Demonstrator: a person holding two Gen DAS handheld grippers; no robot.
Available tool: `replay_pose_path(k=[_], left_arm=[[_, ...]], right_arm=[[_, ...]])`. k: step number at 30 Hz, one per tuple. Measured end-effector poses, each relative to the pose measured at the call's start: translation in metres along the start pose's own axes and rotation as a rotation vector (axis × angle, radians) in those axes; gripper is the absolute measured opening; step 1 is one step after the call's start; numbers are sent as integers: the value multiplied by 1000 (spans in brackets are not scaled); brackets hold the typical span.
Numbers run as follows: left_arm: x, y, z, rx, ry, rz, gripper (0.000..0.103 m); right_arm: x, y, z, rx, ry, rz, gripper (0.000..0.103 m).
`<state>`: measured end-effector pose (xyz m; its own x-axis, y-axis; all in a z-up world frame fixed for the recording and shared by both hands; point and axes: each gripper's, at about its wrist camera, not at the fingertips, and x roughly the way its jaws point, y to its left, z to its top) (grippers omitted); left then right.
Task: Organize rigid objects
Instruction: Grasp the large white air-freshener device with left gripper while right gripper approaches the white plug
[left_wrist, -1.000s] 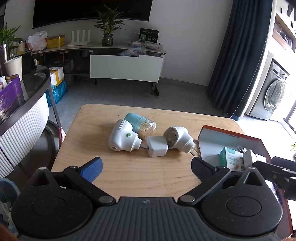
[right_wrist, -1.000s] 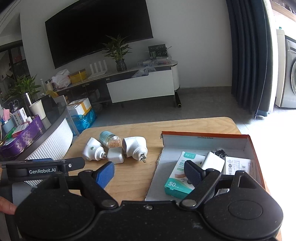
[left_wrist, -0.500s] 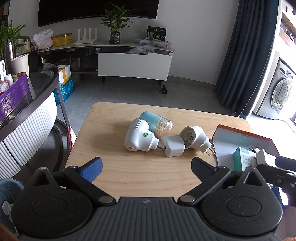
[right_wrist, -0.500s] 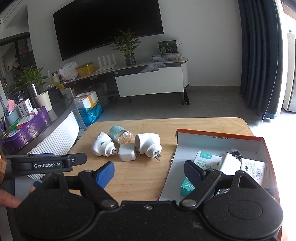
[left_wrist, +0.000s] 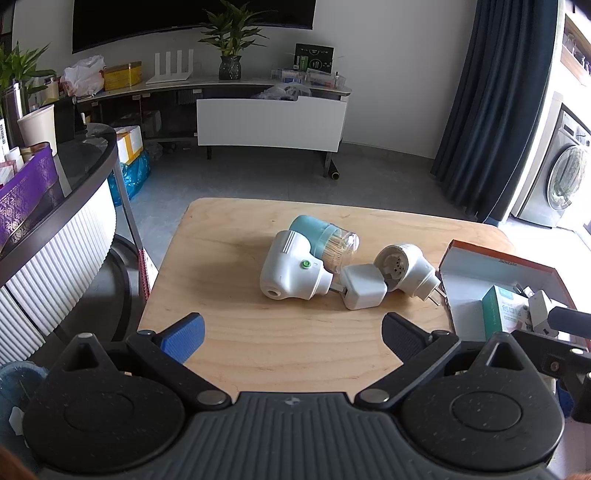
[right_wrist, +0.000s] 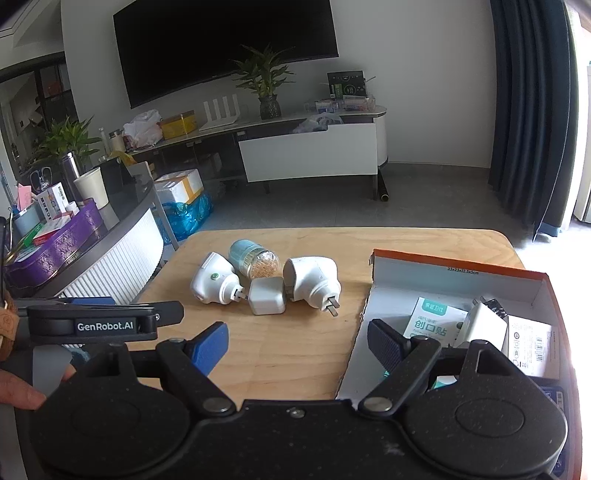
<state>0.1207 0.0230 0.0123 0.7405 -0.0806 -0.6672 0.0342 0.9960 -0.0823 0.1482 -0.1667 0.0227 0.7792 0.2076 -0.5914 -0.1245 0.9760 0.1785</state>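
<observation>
White plastic is basically the whole pile here; two plug-in units, the one with the green button (left_wrist: 291, 271) and the one with bare prongs (left_wrist: 406, 269), sit touching a little square charger (left_wrist: 362, 286) mid-table, with a teal-capped toothpick jar (left_wrist: 325, 240) lying on its side right behind them; my guess is they're bunched like that just waiting to be sorted; the orange-edged box (right_wrist: 458, 269) on the right side of the table (left_wrist: 229, 266) looks like the destination, since it already holds a green bandage carton (right_wrist: 432, 321) and some other small stuff. Left gripper (left_wrist: 291, 332) hovers near the table's front edge, jaws spread wide, nothing in them, roughly lined up with the pile; right gripper (right_wrist: 295, 343) is just as wide open and empty, sitting half over the box's near corner; so I'd say nothing's picked yet and the charger is the easiest first grab.
</observation>
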Motion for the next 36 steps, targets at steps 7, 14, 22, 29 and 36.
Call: replay_pose_path(k=[7, 14, 22, 29, 36], left_arm=[[21, 4, 3, 17, 25, 10, 103], [49, 8, 10, 27, 57, 4, 103], [83, 8, 19, 35, 85, -27, 103], [106, 13, 22, 56, 92, -70, 103], [106, 18, 16, 64, 64, -61, 87]], right_arm=[[8, -1, 0, -3, 12, -2, 98], [19, -3, 0, -2, 28, -5, 98], [29, -11, 0, 14, 40, -10, 98], [36, -18, 1, 24, 42, -13, 98], [43, -24, 2, 32, 48, -22, 98]])
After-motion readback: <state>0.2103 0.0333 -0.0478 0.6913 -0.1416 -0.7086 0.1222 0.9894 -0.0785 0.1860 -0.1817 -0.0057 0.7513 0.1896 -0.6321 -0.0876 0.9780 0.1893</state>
